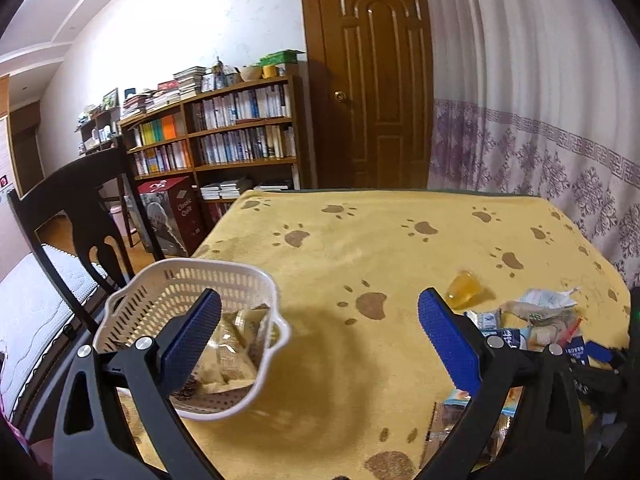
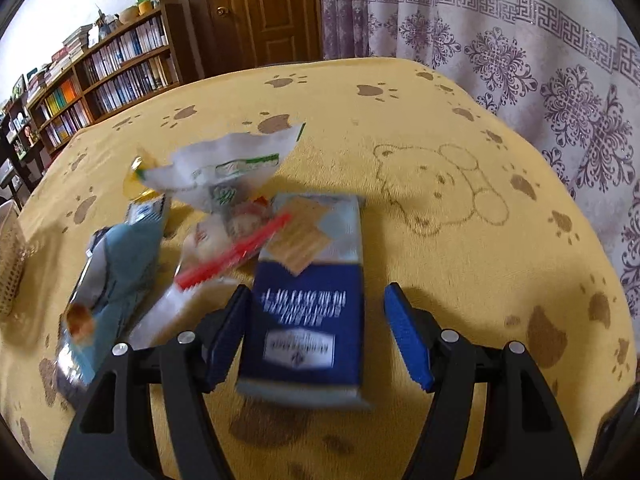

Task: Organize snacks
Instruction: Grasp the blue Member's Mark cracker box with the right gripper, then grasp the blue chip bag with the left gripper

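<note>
A white slotted basket [image 1: 120, 308] sits at the table's left edge with a few snack packets [image 1: 228, 356] inside. My left gripper [image 1: 320, 320] hangs open beside it, nothing between its blue pads. A pile of snacks lies on the right: a blue cracker box [image 2: 308, 304], a light-blue bag [image 2: 116, 268], a red-striped packet [image 2: 236, 252], a white-and-green wrapper [image 2: 224, 168] and a yellow jelly cup [image 1: 462, 289]. My right gripper [image 2: 316, 320] stands open, its fingers to either side of the cracker box's near end without touching it.
A yellow paw-print cloth [image 1: 360, 248] covers the table. A dark wooden chair [image 1: 76, 216] stands at the left edge. A bookshelf [image 1: 224, 128], a brown door [image 1: 372, 80] and a patterned curtain [image 2: 520, 40] are behind the table.
</note>
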Tool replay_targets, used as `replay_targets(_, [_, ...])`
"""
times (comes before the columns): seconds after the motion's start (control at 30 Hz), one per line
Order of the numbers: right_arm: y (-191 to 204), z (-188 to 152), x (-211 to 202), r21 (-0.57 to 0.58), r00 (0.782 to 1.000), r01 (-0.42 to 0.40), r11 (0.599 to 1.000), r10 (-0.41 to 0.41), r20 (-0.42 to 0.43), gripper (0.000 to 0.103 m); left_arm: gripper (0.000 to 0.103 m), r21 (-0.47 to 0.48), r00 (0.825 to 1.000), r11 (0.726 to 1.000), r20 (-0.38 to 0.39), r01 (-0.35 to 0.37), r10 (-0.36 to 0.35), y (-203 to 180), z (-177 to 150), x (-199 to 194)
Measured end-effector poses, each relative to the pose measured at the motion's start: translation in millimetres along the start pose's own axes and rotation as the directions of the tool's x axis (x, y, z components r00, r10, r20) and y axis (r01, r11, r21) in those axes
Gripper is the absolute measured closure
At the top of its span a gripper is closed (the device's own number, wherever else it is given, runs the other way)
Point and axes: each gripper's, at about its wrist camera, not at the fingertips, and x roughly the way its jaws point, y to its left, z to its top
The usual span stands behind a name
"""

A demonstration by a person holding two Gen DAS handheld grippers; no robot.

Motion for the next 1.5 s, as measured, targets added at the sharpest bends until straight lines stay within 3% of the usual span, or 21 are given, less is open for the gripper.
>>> replay_targets(0.13, [1.0, 5.8, 3.8, -0.014, 1.000, 0.000, 1.000, 0.000, 0.008, 0.037, 0.003, 0.025, 0.999, 0.999, -0.032, 0.031, -0.030, -14.4, -6.3, 7.4])
replay_targets(0.23, [1.2, 6.7, 3.0, -0.022, 1.000, 0.002, 1.000, -0.002, 0.017, 0.050, 0.003, 0.035, 0.996, 0.997, -0.061, 0.062, -0.060, -25.6, -10.3, 14.8])
replay_targets(0.43, [-5.1, 6.4, 0.4, -0.017, 1.000, -0.012, 1.000, 0.012, 0.021, 0.053, 0.003, 0.067, 0.982, 0.985, -0.115, 0.161, -0.152, -55.1, -16.5, 27.1])
replay_targets(0.53, [-10.4, 6.8, -0.7, -0.002, 1.000, 0.000, 1.000, 0.000, 0.029, 0.053, 0.003, 0.078, 0.961, 0.967, -0.155, 0.242, -0.228, -73.2, -21.7, 35.3])
replay_targets(0.67, [-21.6, 6.9, -0.8, 0.036, 0.999, 0.015, 0.999, -0.016, 0.038, 0.053, 0.003, 0.074, 0.920, 0.936, -0.226, 0.344, -0.320, -97.8, -31.7, 49.3])
replay_targets(0.87, [-28.1, 5.4, 0.1, 0.070, 0.999, -0.015, 0.997, 0.012, 0.044, 0.053, 0.007, 0.062, 0.871, 0.904, -0.301, 0.424, -0.388, -121.9, -38.8, 66.6])
replay_targets(1.0, [-29.3, 4.9, 0.6, 0.076, 0.999, -0.024, 0.997, 0.020, 0.046, 0.053, 0.009, 0.059, 0.855, 0.895, -0.328, 0.442, -0.401, -131.4, -40.1, 75.8])
replay_targets(1.1, [-29.2, 4.4, 0.3, 0.077, 0.999, -0.024, 0.997, 0.021, 0.046, 0.053, 0.017, 0.044, 0.839, 0.890, -0.355, 0.455, -0.411, -135.7, -42.9, 85.1])
replay_targets(1.2, [-30.3, 4.5, 0.1, 0.078, 0.999, -0.027, 0.997, 0.024, 0.047, 0.052, 0.029, 0.006, 0.811, 0.883, -0.399, 0.469, -0.428, -136.8, -48.0, 99.3])
replay_targets(1.27, [-30.1, 4.2, 0.1, 0.080, 0.999, -0.030, 0.996, 0.027, 0.048, 0.052, 0.036, -0.044, 0.780, 0.868, -0.418, 0.495, -0.466, -134.4, -53.1, 106.6])
replay_targets(1.3, [-30.1, 4.2, 0.3, 0.081, 0.998, -0.032, 0.996, 0.028, 0.048, 0.052, 0.039, -0.048, 0.782, 0.867, -0.410, 0.495, -0.469, -133.6, -53.3, 106.4])
replay_targets(1.33, [-30.0, 4.3, 0.5, 0.081, 0.998, -0.033, 0.996, 0.029, 0.048, 0.052, 0.050, -0.049, 0.780, 0.863, -0.405, 0.502, -0.477, -133.0, -53.4, 105.4])
replay_targets(1.37, [-29.9, 4.2, 0.5, 0.081, 0.998, -0.033, 0.996, 0.029, 0.048, 0.052, 0.050, -0.057, 0.771, 0.854, -0.402, 0.517, -0.494, -132.4, -53.0, 103.7])
replay_targets(1.5, [-29.9, 4.0, 0.4, 0.082, 0.998, -0.034, 0.996, 0.030, 0.048, 0.052, 0.050, -0.036, 0.794, 0.867, -0.385, 0.497, -0.471, -130.1, -52.4, 98.1])
